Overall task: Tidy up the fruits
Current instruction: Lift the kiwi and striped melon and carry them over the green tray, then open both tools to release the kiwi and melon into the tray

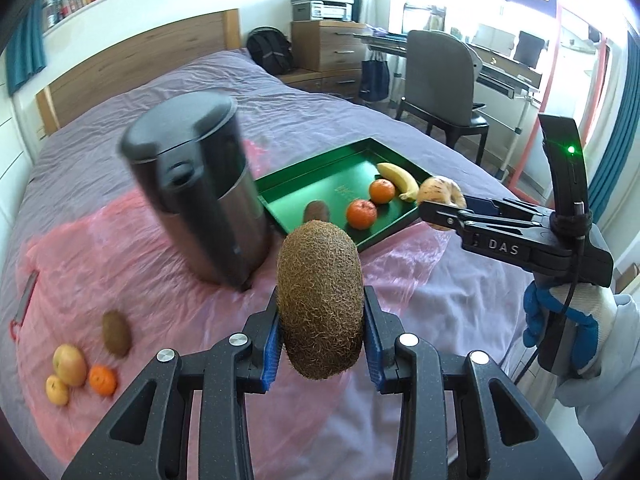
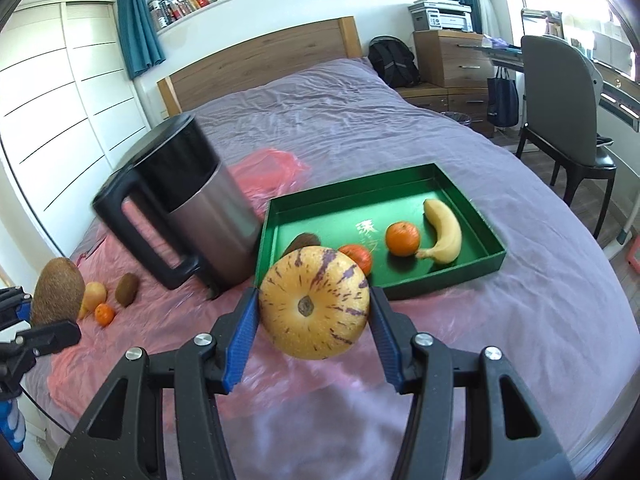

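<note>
My left gripper (image 1: 322, 338) is shut on a brown kiwi (image 1: 320, 300), held above the pink plastic sheet (image 1: 120, 264). My right gripper (image 2: 314, 322) is shut on a yellow melon with purple streaks (image 2: 314, 304), just short of the green tray (image 2: 460, 268). The tray holds a banana (image 2: 442, 230), two mandarins (image 2: 402, 238) and a kiwi (image 2: 304, 242). In the left wrist view the right gripper (image 1: 438, 208) hangs by the tray's near corner (image 1: 384, 236). On the sheet at left lie a kiwi (image 1: 116, 332), an apple (image 1: 70, 364), a mandarin (image 1: 103, 380) and a small yellow fruit (image 1: 57, 390).
A steel kettle with a black lid and handle (image 2: 192, 208) stands on the sheet just left of the tray. All lies on a bed with a purple cover (image 2: 340, 112). A chair (image 2: 560, 108) and a desk stand to the right of the bed.
</note>
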Available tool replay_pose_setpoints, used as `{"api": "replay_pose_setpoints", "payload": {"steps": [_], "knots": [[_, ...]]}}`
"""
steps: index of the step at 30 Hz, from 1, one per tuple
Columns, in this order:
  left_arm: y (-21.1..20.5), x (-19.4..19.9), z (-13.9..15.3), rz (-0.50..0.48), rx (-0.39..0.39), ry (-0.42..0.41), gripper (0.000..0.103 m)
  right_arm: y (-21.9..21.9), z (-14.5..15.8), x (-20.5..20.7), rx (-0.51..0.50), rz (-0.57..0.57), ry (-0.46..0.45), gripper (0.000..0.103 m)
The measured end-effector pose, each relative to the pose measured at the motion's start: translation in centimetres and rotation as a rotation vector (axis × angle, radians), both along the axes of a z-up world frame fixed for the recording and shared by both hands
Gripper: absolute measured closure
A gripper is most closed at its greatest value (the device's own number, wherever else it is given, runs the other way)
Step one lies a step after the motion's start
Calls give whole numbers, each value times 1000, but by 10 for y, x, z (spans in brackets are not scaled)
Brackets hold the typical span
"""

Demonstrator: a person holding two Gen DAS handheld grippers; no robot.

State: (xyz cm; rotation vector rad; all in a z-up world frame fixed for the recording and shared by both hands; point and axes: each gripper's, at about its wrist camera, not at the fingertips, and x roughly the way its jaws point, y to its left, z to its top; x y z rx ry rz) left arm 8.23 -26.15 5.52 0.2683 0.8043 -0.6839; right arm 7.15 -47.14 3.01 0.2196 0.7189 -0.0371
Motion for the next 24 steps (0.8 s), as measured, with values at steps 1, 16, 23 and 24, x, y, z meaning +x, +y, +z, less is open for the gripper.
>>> {"api": "replay_pose_setpoints", "payload": {"steps": [1, 16, 23, 24], "knots": [[-11, 8, -3, -12, -1, 3, 72, -7, -2, 8, 0, -9, 0, 29], [-124, 120, -57, 5, 30, 14, 72, -77, -40, 126, -48, -63, -2, 29], [-156, 154, -89, 50, 65, 27, 72, -95, -65, 167, -69, -69, 12, 29], [-160, 158, -93, 52, 72, 30, 72, -96, -68, 171, -70, -70, 17, 29]]}}
